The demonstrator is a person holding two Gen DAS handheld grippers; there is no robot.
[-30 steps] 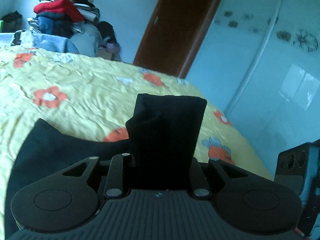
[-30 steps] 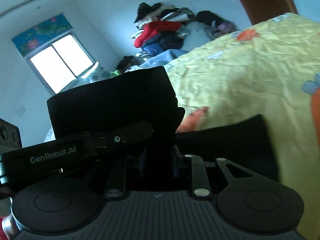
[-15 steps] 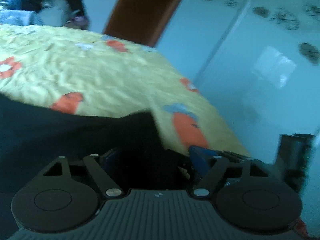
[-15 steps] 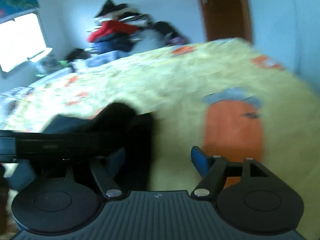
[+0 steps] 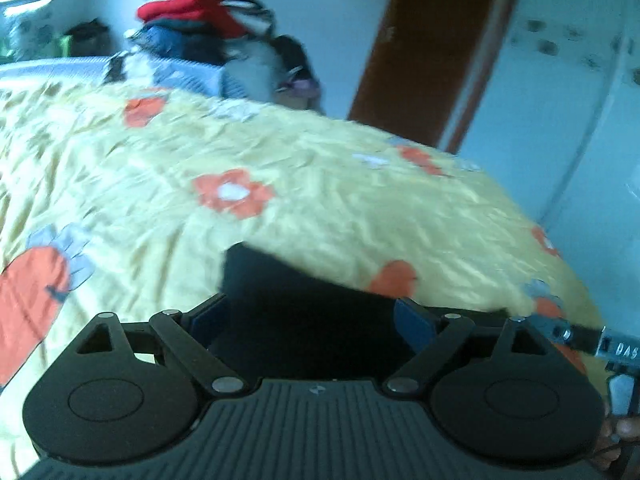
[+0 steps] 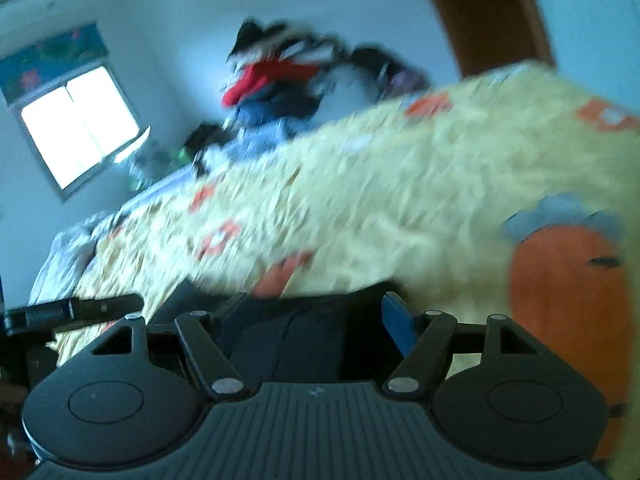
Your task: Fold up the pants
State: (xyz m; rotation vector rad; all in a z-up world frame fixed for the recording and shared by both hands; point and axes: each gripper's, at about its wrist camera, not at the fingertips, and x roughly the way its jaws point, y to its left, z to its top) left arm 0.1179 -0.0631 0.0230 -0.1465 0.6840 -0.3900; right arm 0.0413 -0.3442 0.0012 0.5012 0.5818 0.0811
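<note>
A yellow bedspread (image 5: 320, 200) printed with orange flowers and carrots fills most of both wrist views, stretching away ahead of each gripper. Beyond its far edge, ahead and to the left of the left gripper, stands a heap of clothes (image 5: 200, 20) with a red garment on top; the same heap sits ahead of the right gripper. A brown wooden door (image 5: 432, 48) rises ahead and to the right of the left gripper, with a pale wardrobe panel (image 5: 560, 100) further right. A bright window (image 6: 80, 124) lies far ahead and to the left of the right gripper.

The black pants (image 5: 304, 312) lie flat on the bedspread directly under and just ahead of both tools. In the left wrist view the dark cloth spans the gap between the fingers and runs off to the right.

The left gripper (image 5: 310, 320) has its jaws spread wide and opening further; the pants lie between them, but the blue pads stand clear of the cloth. The right gripper (image 6: 316, 316) is also spread wide, the pants (image 6: 296, 336) lying loose between its fingers, not pinched. Both views are blurred.
</note>
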